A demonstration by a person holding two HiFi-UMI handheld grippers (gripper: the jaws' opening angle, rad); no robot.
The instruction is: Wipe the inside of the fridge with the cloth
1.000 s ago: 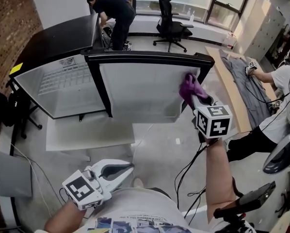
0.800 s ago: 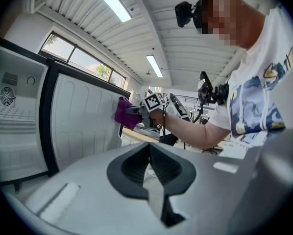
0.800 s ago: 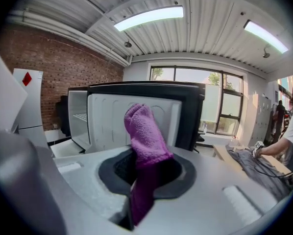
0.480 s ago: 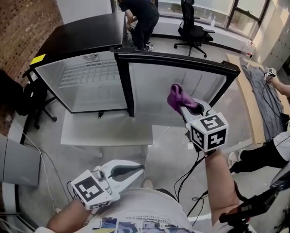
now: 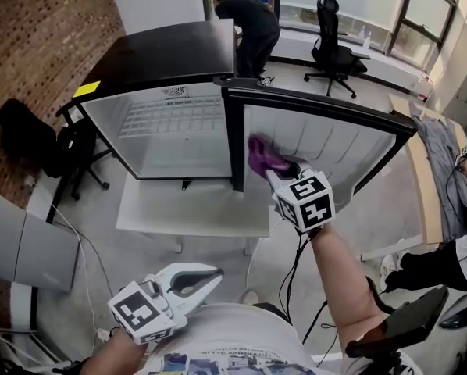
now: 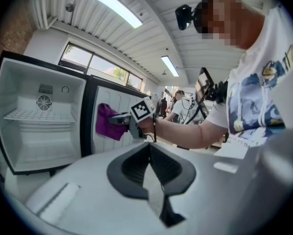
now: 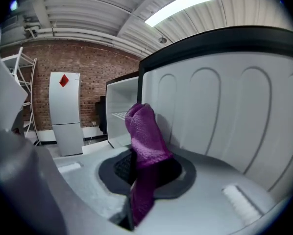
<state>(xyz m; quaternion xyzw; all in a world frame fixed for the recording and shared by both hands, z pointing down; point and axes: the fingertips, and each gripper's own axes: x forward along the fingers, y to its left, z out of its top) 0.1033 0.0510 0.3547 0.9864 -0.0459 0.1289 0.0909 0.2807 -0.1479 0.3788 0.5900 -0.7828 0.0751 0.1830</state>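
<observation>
A small black fridge (image 5: 159, 57) stands open, its white inside (image 5: 167, 135) with a wire shelf showing. Its door (image 5: 327, 143) swings out to the right, ribbed white lining facing me. My right gripper (image 5: 269, 167) is shut on a purple cloth (image 5: 263, 155), which is pressed against the door lining close to the hinge edge. In the right gripper view the cloth (image 7: 147, 138) stands up between the jaws, beside the lining (image 7: 225, 111). My left gripper (image 5: 215, 273) hangs low near my body, shut and holding nothing. The left gripper view also shows the cloth (image 6: 108, 122) at the door.
The fridge rests on a low white platform (image 5: 190, 209). A person (image 5: 253, 18) bends over behind it, near an office chair (image 5: 335, 49). A black bag (image 5: 26, 135) sits on a chair at left. Cables (image 5: 296, 260) trail on the floor. A bench with grey fabric (image 5: 446, 162) runs along the right.
My right gripper has carried the cloth leftward across the door lining, from its right part to near the hinge edge. The left gripper has stayed low and shut.
</observation>
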